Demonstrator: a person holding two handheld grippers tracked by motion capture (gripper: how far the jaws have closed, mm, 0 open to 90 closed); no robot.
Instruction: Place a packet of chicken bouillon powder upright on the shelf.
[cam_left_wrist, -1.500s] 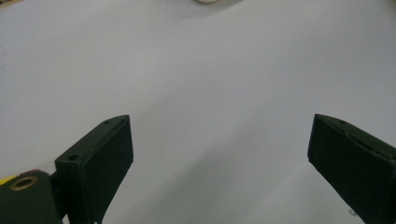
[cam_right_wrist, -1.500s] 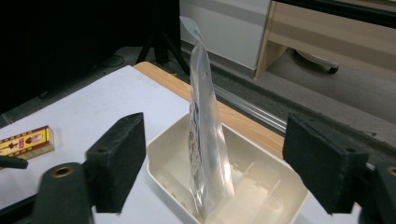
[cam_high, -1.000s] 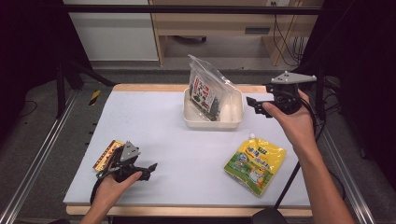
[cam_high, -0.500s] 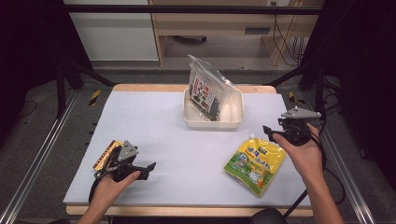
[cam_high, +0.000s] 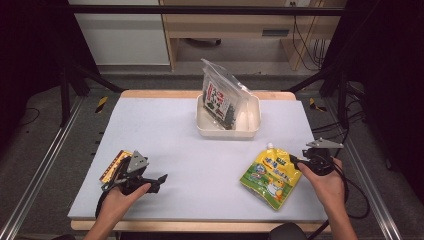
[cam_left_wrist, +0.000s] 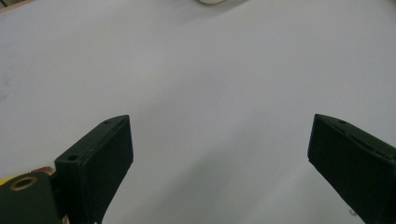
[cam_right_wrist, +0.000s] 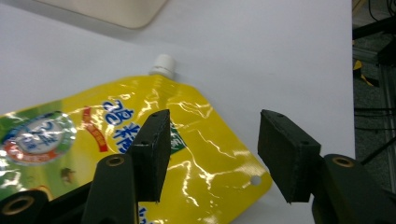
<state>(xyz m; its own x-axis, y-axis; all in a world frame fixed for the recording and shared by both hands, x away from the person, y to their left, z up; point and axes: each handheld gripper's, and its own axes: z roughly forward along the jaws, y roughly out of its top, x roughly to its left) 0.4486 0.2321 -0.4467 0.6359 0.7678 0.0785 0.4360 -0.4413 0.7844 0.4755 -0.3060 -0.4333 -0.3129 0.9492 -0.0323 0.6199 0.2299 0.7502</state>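
**Right gripper drops to the pouch**

We have brought the right gripper (cam_high: 296, 161) down from beside the tub (cam_high: 250, 131) to the yellow pouch (cam_high: 267, 175), which lies flat on the mat (cam_high: 200, 165) near its right edge. Its jaws have just been closing; they stand half open over the pouch's corner, not yet pinching it. We judge a grab is next. Our left gripper (cam_high: 159, 179) rests wide open and empty, as before.

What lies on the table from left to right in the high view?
Orange-and-black packet → left claw → white tub holding a clear bag → yellow spouted pouch → right claw.
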